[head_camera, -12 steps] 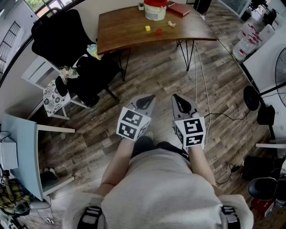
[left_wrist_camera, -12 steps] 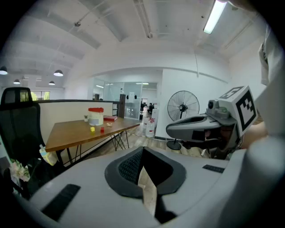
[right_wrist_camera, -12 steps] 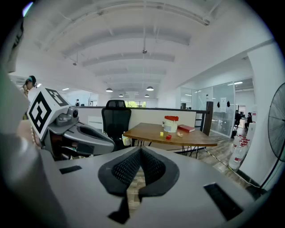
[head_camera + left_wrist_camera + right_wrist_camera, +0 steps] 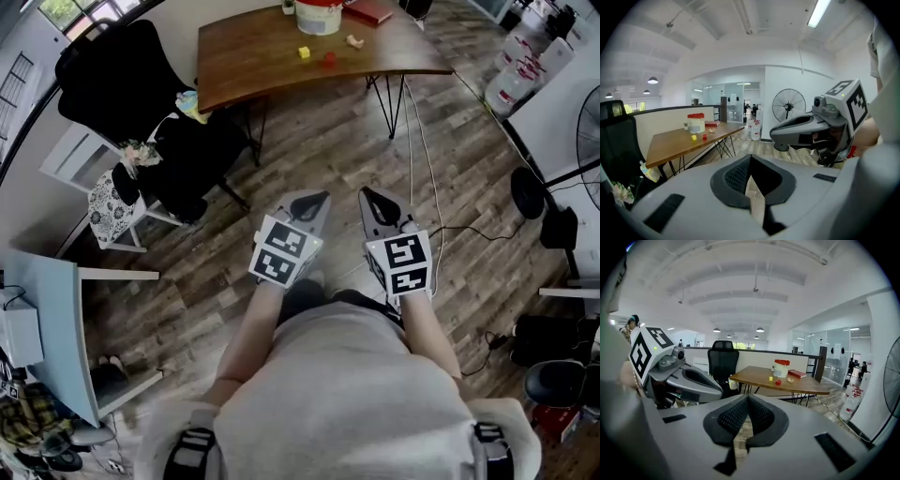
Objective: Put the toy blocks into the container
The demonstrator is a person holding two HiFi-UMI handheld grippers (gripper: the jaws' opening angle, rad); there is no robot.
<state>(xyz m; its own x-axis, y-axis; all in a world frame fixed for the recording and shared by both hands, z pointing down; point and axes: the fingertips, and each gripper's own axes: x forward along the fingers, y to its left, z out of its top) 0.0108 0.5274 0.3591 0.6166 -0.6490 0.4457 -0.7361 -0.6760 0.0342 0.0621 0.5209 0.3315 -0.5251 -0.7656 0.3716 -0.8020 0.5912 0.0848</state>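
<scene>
Blocks are sitting on the wooden worktop (image 4: 253, 56), well apart from both tongs, straight ahead across open floor. Yellow block (image 4: 304, 53), red block (image 4: 329, 58) and a pale block (image 4: 353, 41) are lying in a loose row running left to right, just in front of the white container (image 4: 319, 14) with its red lid.

The person is holding the left tongs (image 4: 311, 202) and right tongs (image 4: 373, 201) side by side at waist level, tips pointing toward the worktop. Both are closed and empty: pads are meeting with nothing between them in the left gripper view (image 4: 750, 161) and the right gripper view (image 4: 747, 404).

Neither is looking clearly nearer. The yellow block is lining up more with the left tongs, the pale block more with the right. The first need is probably walking up, not reaching.

Hard to read:
- The blocks are too small for any long axis, and the pale one's shape is unclear.
- The container's top is being cut off by the head view's upper edge.
- The lid is looking seated in the right gripper view (image 4: 781, 368), so it may need opening first.
- The marker cubes are covering the hands.
</scene>
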